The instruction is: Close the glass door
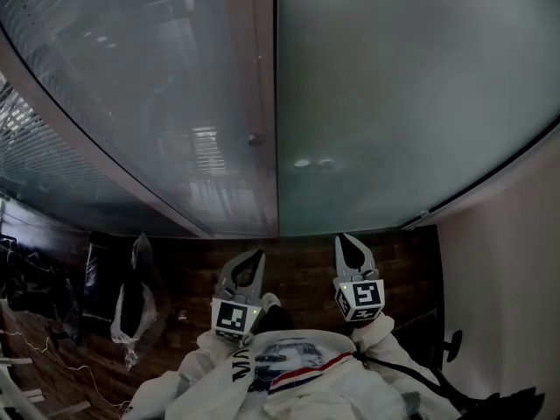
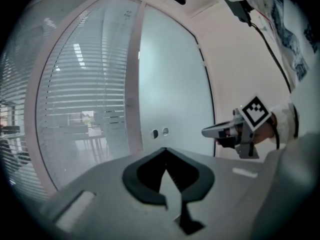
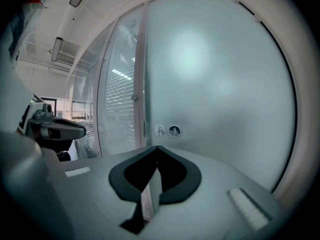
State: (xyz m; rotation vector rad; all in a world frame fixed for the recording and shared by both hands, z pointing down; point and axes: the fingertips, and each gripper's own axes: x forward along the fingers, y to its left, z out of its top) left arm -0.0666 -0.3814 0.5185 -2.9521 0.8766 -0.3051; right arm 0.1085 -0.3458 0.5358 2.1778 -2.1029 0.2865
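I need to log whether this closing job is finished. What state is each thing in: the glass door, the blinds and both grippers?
glass door: looks closed, its edge against the post.
blinds: lowered behind the side pane.
left gripper: shut, fingers together, nothing between them.
right gripper: shut, fingers together, nothing between them.

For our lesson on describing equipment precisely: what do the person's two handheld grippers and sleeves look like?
The grey left gripper and grey right gripper each have two tapering jaws with dark inner pads that enclose a spade-shaped gap. Each carries a white cube printed with black square markers. The person wears white sleeves, and a thin black cable runs beside the right one.
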